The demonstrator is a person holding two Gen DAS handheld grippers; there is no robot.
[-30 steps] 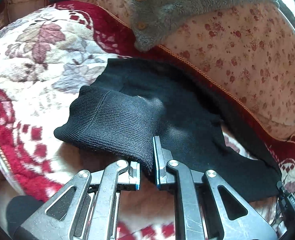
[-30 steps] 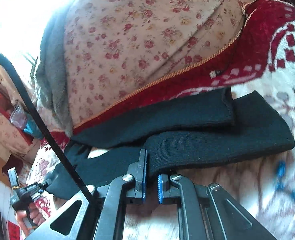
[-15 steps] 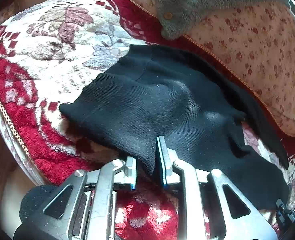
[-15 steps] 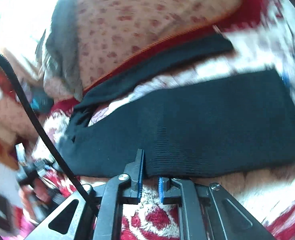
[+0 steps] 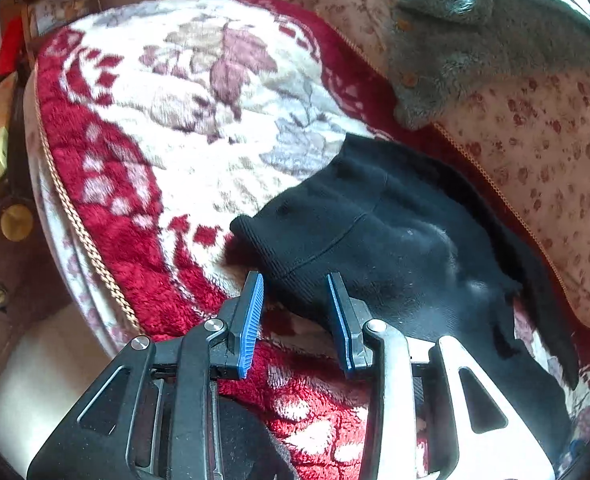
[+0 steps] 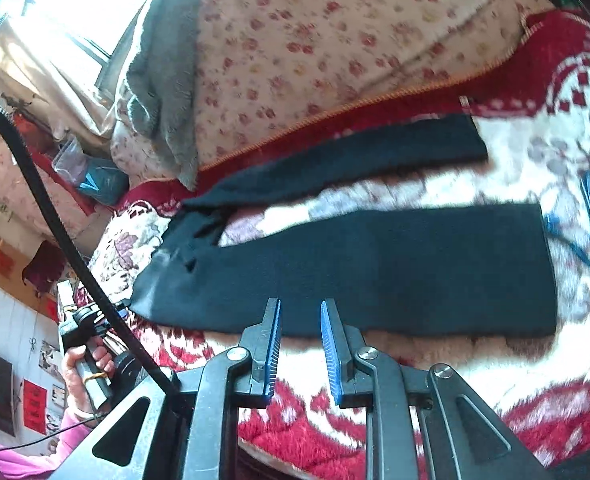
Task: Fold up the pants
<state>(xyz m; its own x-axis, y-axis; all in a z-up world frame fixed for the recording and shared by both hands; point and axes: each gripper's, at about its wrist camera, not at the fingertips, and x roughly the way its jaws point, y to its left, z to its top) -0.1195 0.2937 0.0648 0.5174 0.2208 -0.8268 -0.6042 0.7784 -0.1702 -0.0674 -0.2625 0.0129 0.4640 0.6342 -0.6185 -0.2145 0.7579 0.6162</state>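
Black knit pants lie spread on a red and white floral blanket. In the left wrist view my left gripper is open, with the ribbed waistband edge lying between its blue pads, not gripped. In the right wrist view the two legs lie apart: the near leg runs across just beyond my right gripper, which is open and empty at its lower edge. The far leg lies along the blanket's red border.
A grey fleece garment hangs over a floral quilt behind the pants. The bed edge with braided trim drops off at left. A black cable crosses the right wrist view. A blue cord lies at right.
Both grippers were shut on the pants and have let go and opened. The pants now lie flat on the blanket, legs spread apart, and both grippers have drawn back slightly.
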